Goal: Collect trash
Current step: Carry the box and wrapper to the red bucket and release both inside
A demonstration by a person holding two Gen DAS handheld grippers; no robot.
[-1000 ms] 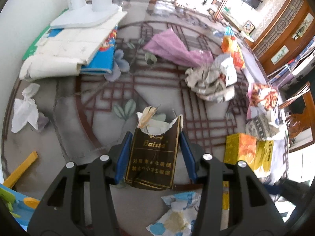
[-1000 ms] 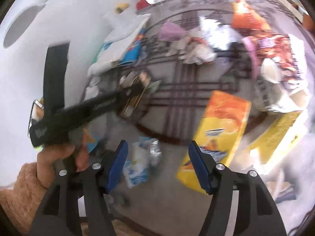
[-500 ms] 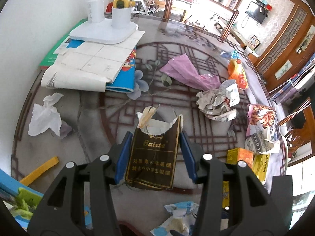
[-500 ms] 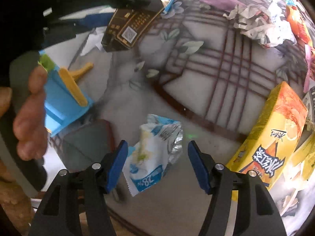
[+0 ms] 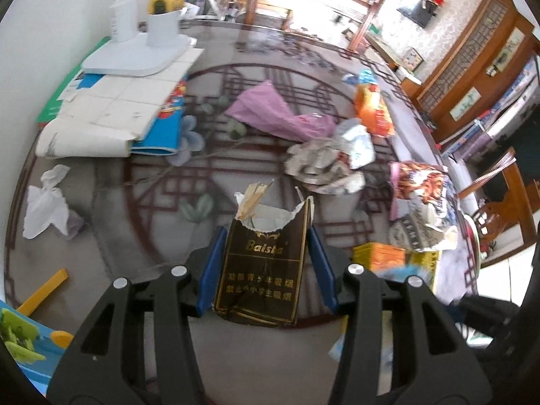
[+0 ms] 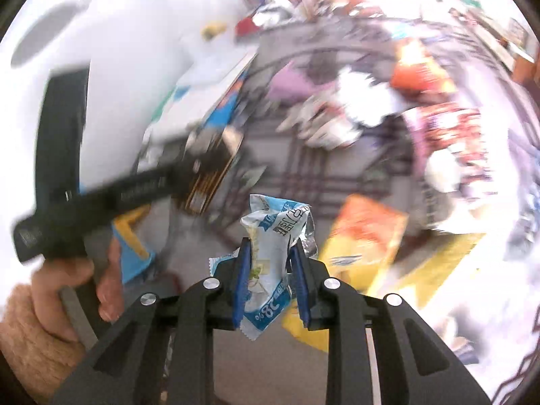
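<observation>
left wrist: the round table (image 5: 216, 50) is viewed steeply from above, close | right wrist: the same table (image 6: 270, 155) is viewed from its near edge, blurred | shared: table centre

Your right gripper (image 6: 268, 253) pinches a crumpled blue-and-white wrapper (image 6: 275, 236) between its blue pads — the top of it sticks up past the tips. At left, your left hand (image 6: 84, 290) grips the left gripper (image 6: 209, 165), which carries a dark pack (image 6: 211, 177). Beyond lies a blurred table (image 6: 303, 182) — an orange-yellow box (image 6: 368, 236) sits just right of the wrapper.
</observation>
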